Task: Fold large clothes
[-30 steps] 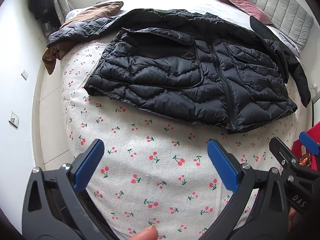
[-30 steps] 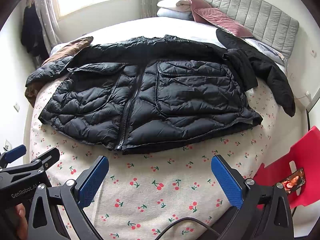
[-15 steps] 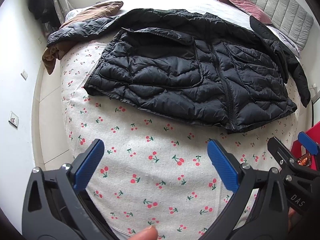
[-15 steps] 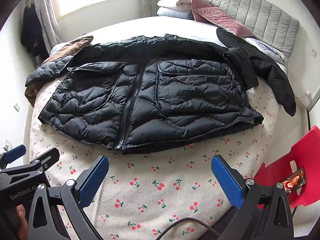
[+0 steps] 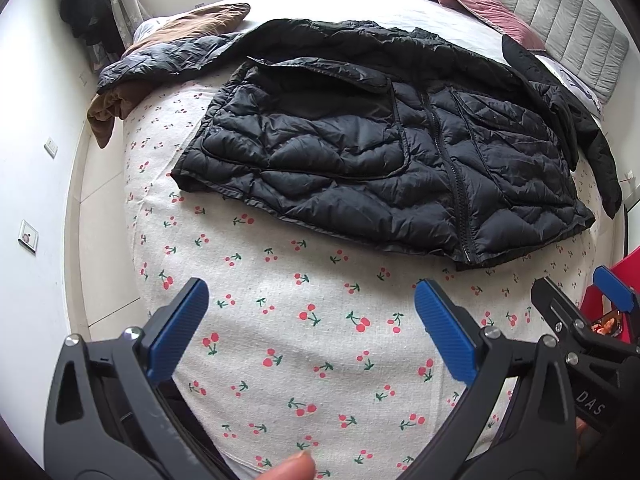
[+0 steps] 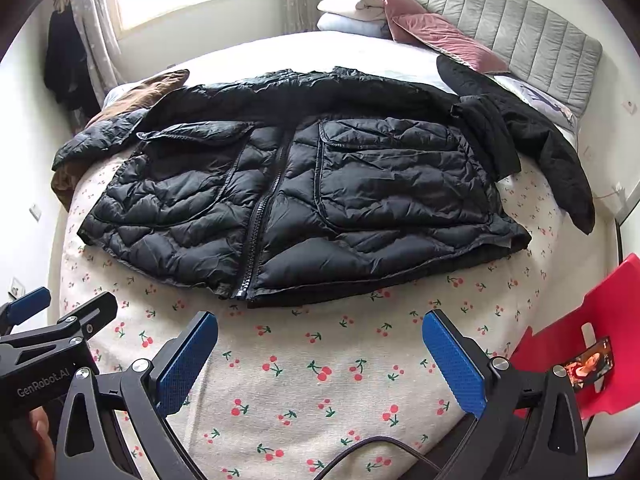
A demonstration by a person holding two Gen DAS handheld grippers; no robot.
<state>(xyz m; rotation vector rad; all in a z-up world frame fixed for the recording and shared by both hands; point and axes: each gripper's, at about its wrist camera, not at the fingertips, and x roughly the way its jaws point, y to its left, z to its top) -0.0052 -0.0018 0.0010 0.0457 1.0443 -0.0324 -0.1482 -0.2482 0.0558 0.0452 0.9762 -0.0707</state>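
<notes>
A black quilted puffer jacket (image 5: 384,152) lies front up and zipped on the cherry-print bed cover (image 5: 304,344), hem toward me, sleeves spread to both sides. It also shows in the right wrist view (image 6: 320,200). My left gripper (image 5: 312,316) is open and empty, hovering over the cover short of the jacket's hem. My right gripper (image 6: 320,344) is open and empty, also over the cover in front of the hem near the zipper end. Each gripper shows at the edge of the other's view.
A brown garment (image 5: 188,28) lies under the jacket's left sleeve at the bed's far left. Pillows (image 6: 432,28) and a grey padded headboard (image 6: 520,36) stand at the far right. A red chair (image 6: 600,344) stands by the bed's right edge. Floor lies left of the bed.
Almost nothing has changed. Both grippers stay open and hold nearly still in front of the jacket's hem.
</notes>
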